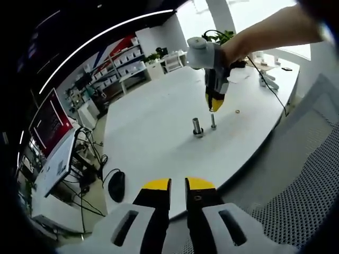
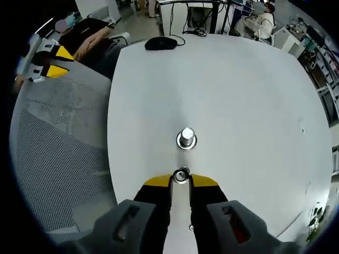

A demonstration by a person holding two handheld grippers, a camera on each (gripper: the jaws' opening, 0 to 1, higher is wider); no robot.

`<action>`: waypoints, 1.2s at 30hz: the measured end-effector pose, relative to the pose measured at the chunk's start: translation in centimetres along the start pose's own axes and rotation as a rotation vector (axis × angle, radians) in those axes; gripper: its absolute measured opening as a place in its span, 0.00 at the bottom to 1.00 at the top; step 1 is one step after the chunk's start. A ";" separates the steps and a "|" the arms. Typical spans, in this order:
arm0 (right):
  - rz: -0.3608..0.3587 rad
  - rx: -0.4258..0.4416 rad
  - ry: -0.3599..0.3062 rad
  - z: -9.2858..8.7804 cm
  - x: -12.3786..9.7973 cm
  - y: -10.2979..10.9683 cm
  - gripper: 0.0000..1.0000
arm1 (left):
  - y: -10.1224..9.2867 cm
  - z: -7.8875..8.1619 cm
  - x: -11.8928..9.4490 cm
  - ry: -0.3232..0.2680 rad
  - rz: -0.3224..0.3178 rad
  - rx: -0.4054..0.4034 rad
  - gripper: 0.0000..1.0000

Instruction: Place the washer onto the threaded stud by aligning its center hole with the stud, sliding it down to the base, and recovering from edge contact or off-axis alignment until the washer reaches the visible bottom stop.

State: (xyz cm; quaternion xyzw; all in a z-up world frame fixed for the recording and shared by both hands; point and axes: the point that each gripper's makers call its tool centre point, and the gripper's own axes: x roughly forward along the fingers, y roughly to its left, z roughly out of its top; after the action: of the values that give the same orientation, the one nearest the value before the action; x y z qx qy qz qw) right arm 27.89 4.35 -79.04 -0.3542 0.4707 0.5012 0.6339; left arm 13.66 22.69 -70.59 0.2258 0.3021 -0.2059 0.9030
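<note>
A thin threaded stud [image 1: 213,121] stands upright on the white table [image 1: 159,121], beside a thicker metal post [image 1: 197,127] on a round base. My right gripper [image 1: 214,103] hangs point-down just above the thin stud, held by a person's hand. In the right gripper view its jaws [image 2: 180,181] are shut on a small metal washer [image 2: 181,175], seen as a ring between the yellow tips, with the thick post [image 2: 186,138] just beyond. My left gripper [image 1: 178,185] is off the near table edge, jaws drawn together with nothing between them. It also appears as the left gripper [image 2: 48,59] over a chair.
A second small ring [image 1: 237,111] lies on the table right of the studs. A black mouse [image 2: 161,43] sits at the table edge and a grey mesh chair [image 2: 58,137] stands alongside. A cable [image 1: 273,87] runs over the far side; monitors and shelves [image 1: 114,69] surround the table.
</note>
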 end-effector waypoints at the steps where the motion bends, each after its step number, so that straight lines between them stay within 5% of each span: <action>1: 0.001 0.000 -0.001 0.0 0.0 0.0 0.14 | 0.0 0.0 0.0 0.000 0.000 0.000 0.08; 36: 0.005 -0.001 0.027 -0.7 0.4 -1.0 0.14 | 0.0 -0.2 0.1 0.010 -0.001 -0.001 0.08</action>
State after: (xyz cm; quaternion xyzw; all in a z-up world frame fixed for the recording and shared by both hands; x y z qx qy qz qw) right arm 28.75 3.55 -79.63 -0.3600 0.4799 0.4981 0.6260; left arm 13.64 22.79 -70.74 0.2262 0.3070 -0.2051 0.9014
